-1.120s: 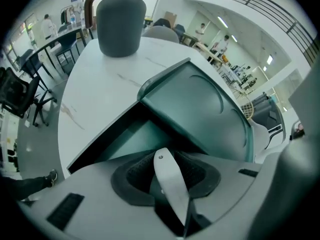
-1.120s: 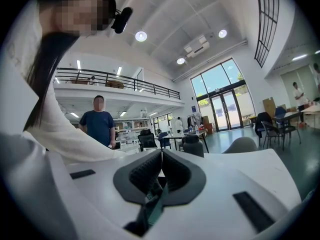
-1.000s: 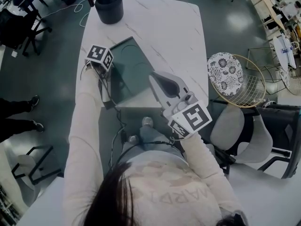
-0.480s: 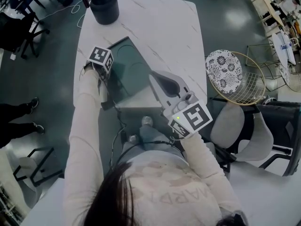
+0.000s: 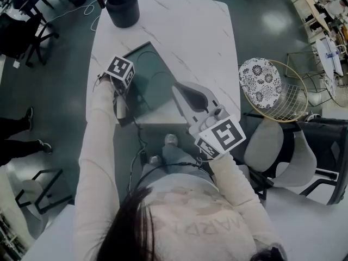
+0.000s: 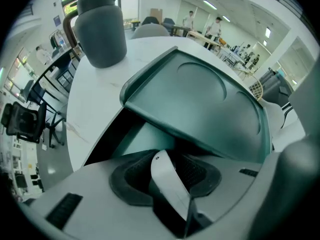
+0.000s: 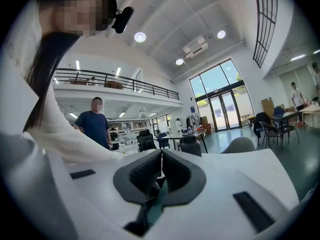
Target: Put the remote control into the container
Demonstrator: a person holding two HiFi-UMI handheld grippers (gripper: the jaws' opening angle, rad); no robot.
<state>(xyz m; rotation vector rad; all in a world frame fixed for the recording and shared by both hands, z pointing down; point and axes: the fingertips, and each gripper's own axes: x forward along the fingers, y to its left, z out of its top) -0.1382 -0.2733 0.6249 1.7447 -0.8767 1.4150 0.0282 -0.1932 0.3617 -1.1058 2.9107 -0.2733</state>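
Observation:
A dark green container (image 5: pixel 155 86) lies on the white table (image 5: pixel 185 31). Its lid (image 6: pixel 200 104) stands tilted up over the opening (image 6: pixel 145 134). My left gripper (image 5: pixel 123 109) points straight down at the container's left end. The white remote control (image 6: pixel 165 176) stands slanted between its jaws, which have just been opening, and the pads stand off it. My right gripper (image 5: pixel 180 89) lies level at the container's near right side. In the right gripper view this gripper (image 7: pixel 160 171) is shut, with a green edge of the lid (image 7: pixel 156 210) between its jaws.
A dark jug (image 5: pixel 120 5) stands at the table's far left corner. A wire basket (image 5: pixel 291 99) holding a patterned plate (image 5: pixel 261 83) and a grey chair (image 5: pixel 272 148) are to the right of the table. A person (image 7: pixel 95 121) stands far off.
The left gripper has rolled a little at the container's left end, its marker cube shifting slightly right. The right gripper has kept still.

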